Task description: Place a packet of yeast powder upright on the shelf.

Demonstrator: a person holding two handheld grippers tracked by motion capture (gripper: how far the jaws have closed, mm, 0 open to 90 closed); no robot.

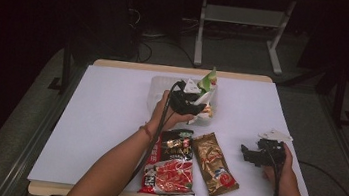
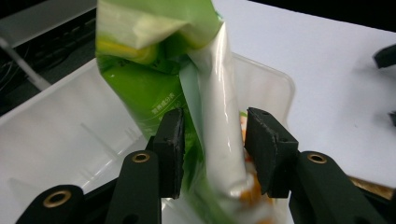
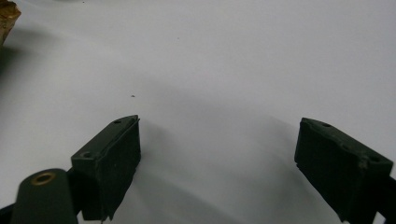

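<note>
hovering over clear plastic tub at table's 12 o'clock, high view: left gripper at green-white snack bag. right gripper at 4 o'clock; red packet, brown packet at 6 o'clock.
left gripper view: bag between jaws, pads not pressing, gap beside right pad.
right gripper view: jaws wide over bare table.

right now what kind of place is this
Probably a lab or workshop set up for recording: a white-topped table with snack packets, a clear plastic bin, and metal desk legs with cables on the dim floor behind.
</note>
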